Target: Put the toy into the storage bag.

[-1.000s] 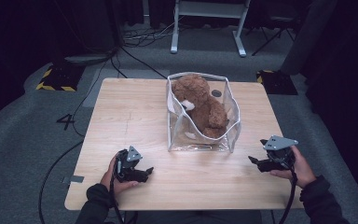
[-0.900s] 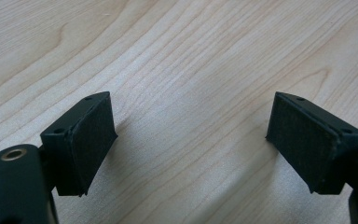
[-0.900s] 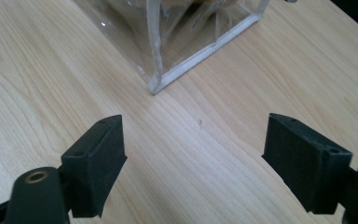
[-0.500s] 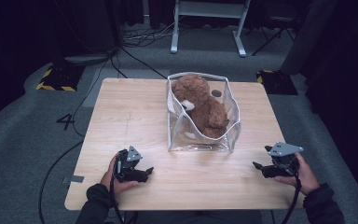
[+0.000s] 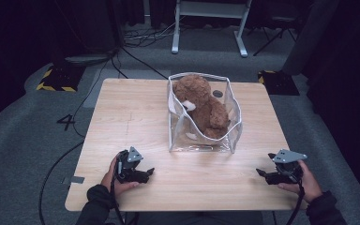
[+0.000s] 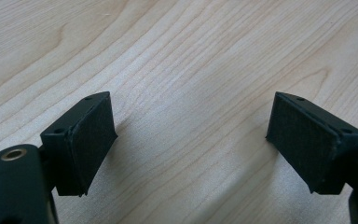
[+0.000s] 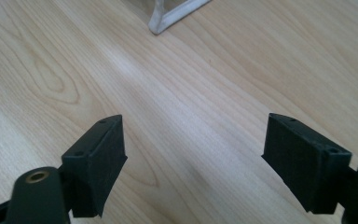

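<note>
the table (image 5: 136, 117) is pale matt wood with visible grain, the bag (image 5: 232, 126) clear glossy plastic with white trim, the teddy bear (image 5: 201, 105) brown fuzzy plush, and both grippers' pads (image 6: 93, 135) matt black, faintly rough.

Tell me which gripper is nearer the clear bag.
Left. The left gripper sits just below the clear bag's near-left corner; the right gripper lies farther off, beyond its near-right corner.

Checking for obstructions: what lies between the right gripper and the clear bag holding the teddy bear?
Nothing: bare wooden table separates the right gripper from the clear bag in the high view; the right gripper view shows the same.
</note>
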{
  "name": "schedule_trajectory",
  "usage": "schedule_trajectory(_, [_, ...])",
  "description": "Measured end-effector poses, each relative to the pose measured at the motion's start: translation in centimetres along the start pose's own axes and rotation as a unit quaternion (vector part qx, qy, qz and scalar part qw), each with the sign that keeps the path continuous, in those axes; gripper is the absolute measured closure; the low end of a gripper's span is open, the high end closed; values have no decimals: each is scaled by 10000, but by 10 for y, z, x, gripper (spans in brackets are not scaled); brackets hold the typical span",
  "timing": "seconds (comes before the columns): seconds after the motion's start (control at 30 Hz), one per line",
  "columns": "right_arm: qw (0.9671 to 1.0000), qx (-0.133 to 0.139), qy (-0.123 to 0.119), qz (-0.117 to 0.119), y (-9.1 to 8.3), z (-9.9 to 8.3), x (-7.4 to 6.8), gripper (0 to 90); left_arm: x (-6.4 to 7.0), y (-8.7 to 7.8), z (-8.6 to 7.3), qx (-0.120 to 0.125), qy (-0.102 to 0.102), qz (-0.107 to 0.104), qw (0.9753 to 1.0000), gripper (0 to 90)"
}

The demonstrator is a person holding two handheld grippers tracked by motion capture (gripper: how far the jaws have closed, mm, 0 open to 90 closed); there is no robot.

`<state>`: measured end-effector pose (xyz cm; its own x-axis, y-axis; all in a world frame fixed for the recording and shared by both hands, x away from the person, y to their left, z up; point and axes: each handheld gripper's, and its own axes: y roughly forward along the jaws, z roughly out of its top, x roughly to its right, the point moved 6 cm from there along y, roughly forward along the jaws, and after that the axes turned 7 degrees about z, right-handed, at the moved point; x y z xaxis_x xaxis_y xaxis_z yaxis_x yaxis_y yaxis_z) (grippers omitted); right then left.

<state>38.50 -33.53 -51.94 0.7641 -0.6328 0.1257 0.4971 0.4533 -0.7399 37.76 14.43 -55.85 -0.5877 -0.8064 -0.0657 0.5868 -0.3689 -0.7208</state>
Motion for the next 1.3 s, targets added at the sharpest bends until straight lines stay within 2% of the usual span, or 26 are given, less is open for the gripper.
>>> schedule_trajectory(0.3, [9999,5,141,76,4,-16,2,211,0,0,0,-1,-1,-1,10000,154])
schedule_trajectory(0.6, [9990,179,362,212,1,-30,7,211,0,0,0,-2,2,-1,10000,153])
schedule_trajectory(0.97, [9965,282,695,365,0,-48,10,213,-1,0,0,-10,46,15,10000,152])
schedule_trajectory(1.07, [9932,468,967,440,0,-53,13,211,-1,0,0,-12,33,23,10000,152])
schedule_trajectory(1.1, [9928,552,995,387,0,-54,13,209,-1,0,0,-3,35,24,10000,152])
schedule_trajectory(1.3, [9926,535,1035,343,0,-55,14,187,-1,0,0,-4,32,21,10000,152])
